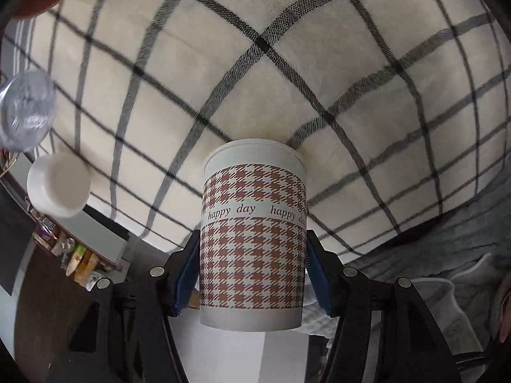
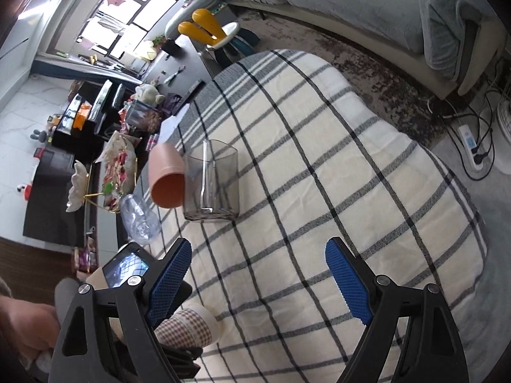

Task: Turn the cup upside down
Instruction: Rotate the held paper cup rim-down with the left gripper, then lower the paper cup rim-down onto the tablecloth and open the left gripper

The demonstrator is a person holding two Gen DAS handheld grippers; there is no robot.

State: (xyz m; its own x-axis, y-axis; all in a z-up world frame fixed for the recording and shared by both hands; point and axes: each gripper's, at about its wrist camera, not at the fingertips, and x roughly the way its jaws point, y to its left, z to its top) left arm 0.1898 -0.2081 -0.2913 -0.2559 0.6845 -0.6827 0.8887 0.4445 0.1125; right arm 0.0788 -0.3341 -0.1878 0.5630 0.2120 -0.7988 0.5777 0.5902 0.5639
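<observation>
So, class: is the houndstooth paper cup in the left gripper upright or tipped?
Tipped: the paper cup, clamped in the left gripper, points its rim end toward the plaid tablecloth.

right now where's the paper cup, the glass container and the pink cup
paper cup (image 1: 252, 239): left wrist view, patterned side wall
glass container (image 2: 212, 185): right wrist view, front wall
pink cup (image 2: 166, 175): right wrist view, outer side

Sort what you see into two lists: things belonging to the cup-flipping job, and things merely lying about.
Job:
- brown-and-white houndstooth paper cup
- left tool, shut on it
- checked cream tablecloth

Lying about:
- terracotta plastic cup
- clear square glass vase
- crumpled clear plastic bottle
- white bowl
- right tool, open
</observation>
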